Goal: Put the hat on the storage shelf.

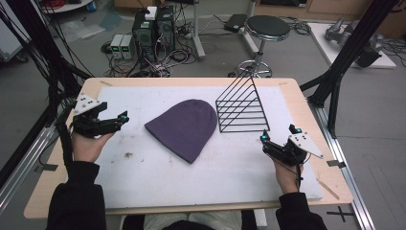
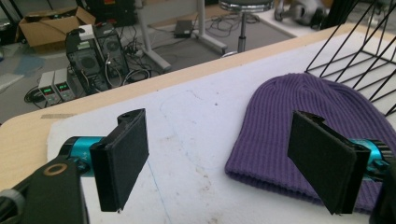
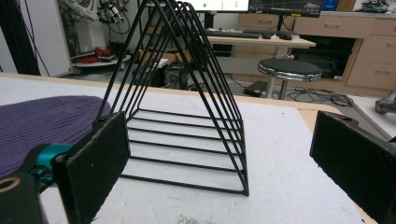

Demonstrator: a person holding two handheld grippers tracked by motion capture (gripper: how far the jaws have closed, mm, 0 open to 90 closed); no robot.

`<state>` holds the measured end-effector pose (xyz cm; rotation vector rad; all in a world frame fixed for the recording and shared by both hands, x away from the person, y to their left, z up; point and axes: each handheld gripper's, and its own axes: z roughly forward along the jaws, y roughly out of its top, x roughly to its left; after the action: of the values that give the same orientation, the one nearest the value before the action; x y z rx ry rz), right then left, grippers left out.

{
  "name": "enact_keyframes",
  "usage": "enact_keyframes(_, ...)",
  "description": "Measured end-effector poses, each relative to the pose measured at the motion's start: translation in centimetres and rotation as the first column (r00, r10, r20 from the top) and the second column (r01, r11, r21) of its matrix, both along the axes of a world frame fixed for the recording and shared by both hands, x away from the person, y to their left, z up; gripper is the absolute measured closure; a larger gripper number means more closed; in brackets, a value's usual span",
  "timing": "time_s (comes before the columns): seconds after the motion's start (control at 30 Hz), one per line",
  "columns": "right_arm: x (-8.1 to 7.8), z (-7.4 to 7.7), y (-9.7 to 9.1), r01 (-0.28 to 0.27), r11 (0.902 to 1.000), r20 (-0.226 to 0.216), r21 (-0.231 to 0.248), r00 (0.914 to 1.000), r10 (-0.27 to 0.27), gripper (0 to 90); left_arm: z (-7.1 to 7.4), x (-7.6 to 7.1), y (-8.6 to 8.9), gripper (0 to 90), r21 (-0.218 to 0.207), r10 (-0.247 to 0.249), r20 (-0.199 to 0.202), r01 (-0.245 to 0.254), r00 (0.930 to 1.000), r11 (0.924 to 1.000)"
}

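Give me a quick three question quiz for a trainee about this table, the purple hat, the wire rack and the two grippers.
1. True or false: the purple beanie lies inside the black wire rack.
2. Which gripper is nearer the rack: A left gripper, B right gripper?
3. Fill in: both grippers' jaws are ____.

Key: 1 false, it lies flat on the white mat beside the rack. 2 B. 3 open, holding nothing.

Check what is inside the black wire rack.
The wire rack holds nothing; only the white mat shows through its bars. The purple hat lies beside it, its underside hidden.
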<state>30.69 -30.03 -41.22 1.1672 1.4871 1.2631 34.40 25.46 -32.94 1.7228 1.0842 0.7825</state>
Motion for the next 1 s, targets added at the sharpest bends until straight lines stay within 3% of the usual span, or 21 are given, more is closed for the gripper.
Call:
enact_keyframes(0.17,0.0,0.0,0.0,0.0,1.0,-0.001,0.001,1.0,0.0,4.0,0.9,1.0,-0.5,21.9,0.009,-0.02,-0.009,0.02,0.9998,0.9998)
enact_keyframes(0.4,0.0,0.0,0.1,0.003,1.0,0.001,0.0,1.0,-0.003,4.0,3.6,3.5,-2.6,21.9,0.059,-0.081,-0.023,0.082,0.9964,0.9949)
enact_keyframes(0.53,0.1,0.0,0.2,-0.001,0.9999,0.0,-0.012,1.0,0.001,4.0,3.8,4.7,-3.6,21.9,0.062,-0.104,-0.056,0.108,0.993,0.9923)
enact_keyframes(0.7,0.2,0.0,0.2,-0.003,1.0,-0.004,-0.006,1.0,0.003,4.0,4.5,5.7,-5.0,21.9,0.054,-0.148,-0.051,0.15,0.9877,0.9871)
enact_keyframes(1.0,0.1,-0.1,0.3,-0.006,0.9999,-0.003,-0.016,1.0,0.006,4.0,4.7,8.5,-7.4,23.9,0.092,-0.201,-0.068,0.207,0.9772,0.9741)
